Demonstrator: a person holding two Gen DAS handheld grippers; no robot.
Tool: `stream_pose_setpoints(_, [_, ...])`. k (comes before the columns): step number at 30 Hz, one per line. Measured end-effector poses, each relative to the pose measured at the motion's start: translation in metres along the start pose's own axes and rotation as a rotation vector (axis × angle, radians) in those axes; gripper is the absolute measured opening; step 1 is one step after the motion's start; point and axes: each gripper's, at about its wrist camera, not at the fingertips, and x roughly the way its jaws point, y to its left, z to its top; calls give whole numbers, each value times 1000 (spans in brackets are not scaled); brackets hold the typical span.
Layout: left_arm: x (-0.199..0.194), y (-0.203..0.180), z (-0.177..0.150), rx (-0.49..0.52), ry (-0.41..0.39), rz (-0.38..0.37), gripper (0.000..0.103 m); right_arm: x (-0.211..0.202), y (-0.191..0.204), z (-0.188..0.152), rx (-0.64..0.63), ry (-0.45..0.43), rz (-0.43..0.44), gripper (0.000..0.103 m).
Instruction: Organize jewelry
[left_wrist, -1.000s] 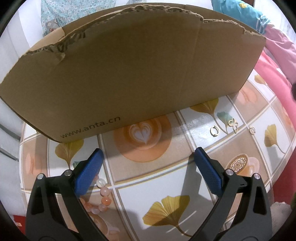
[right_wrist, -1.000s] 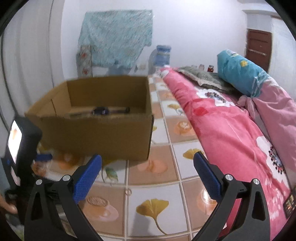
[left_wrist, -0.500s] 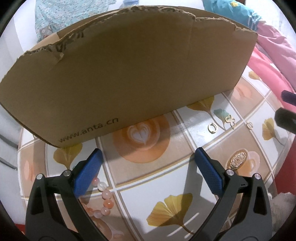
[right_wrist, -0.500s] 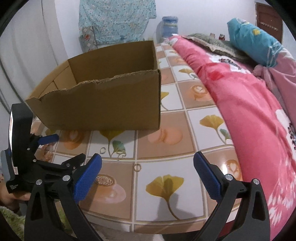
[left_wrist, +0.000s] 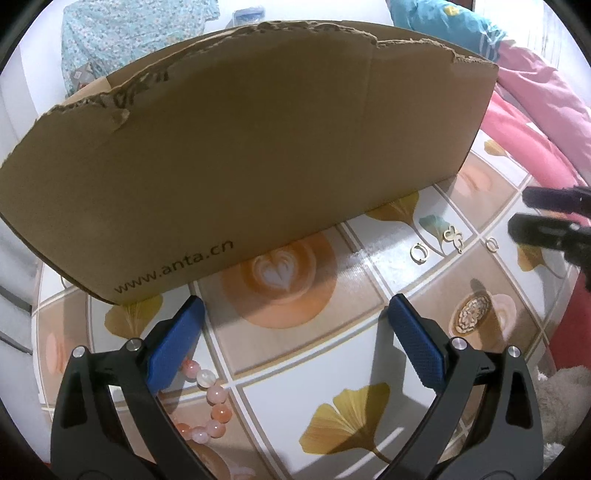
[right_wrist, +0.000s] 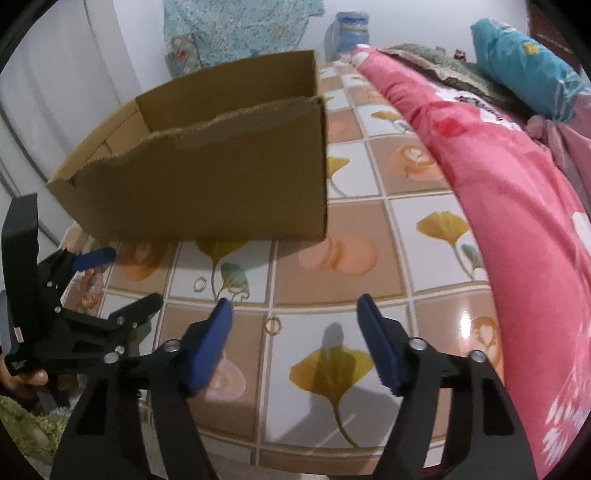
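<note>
A small gold ring lies on the patterned tablecloth between the fingers of my right gripper. Its jaws are closing, and the pads stand clear of the ring. Two more gold pieces lie just beyond its left finger. The left wrist view shows the same pieces and the ring, with the right gripper above them. My left gripper is open and empty. A pink bead bracelet lies by its left finger. The cardboard box stands close ahead.
The open box has a torn front rim. A pink quilt bounds the cloth on the right, with a blue pillow behind. A hand holds the left gripper at the left edge.
The right gripper has tipped downward and sunk toward the tablecloth, and its jaws have narrowed around the ring. It has entered the left wrist view at the right edge. The left gripper barely moved.
</note>
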Motion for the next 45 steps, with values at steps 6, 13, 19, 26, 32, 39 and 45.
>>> stream_pose_setpoints(6, [-4,1,-4,-5,-3,1,96,9,3,-4,5,23,5,42])
stream_pose_setpoints(13, [-1,0,-2,-1,-3,2,96,15,10,-11,-6,46,-8,29])
stream_pose_setpoints(19, [-3,0,0,-2,2,1,96,19,19,-14,-49,47,-32,20])
stream_pose_setpoints(26, [-6,-4,0,19,-16,-10,96,21,19,-17,-65,49,-35,11])
stream_pose_setpoints(32, [-10,-17,1,69,-42,-37,96,21,18,-16,-64,47,-30,11])
stream_pose_setpoints(39, [-7,-23,5,70,-37,-44,96,11,16,-6,-73,2,14,17])
stream_pose_setpoints(45, [-5,-24,9,69,-32,-49,96,16,33,0,-165,0,44,33])
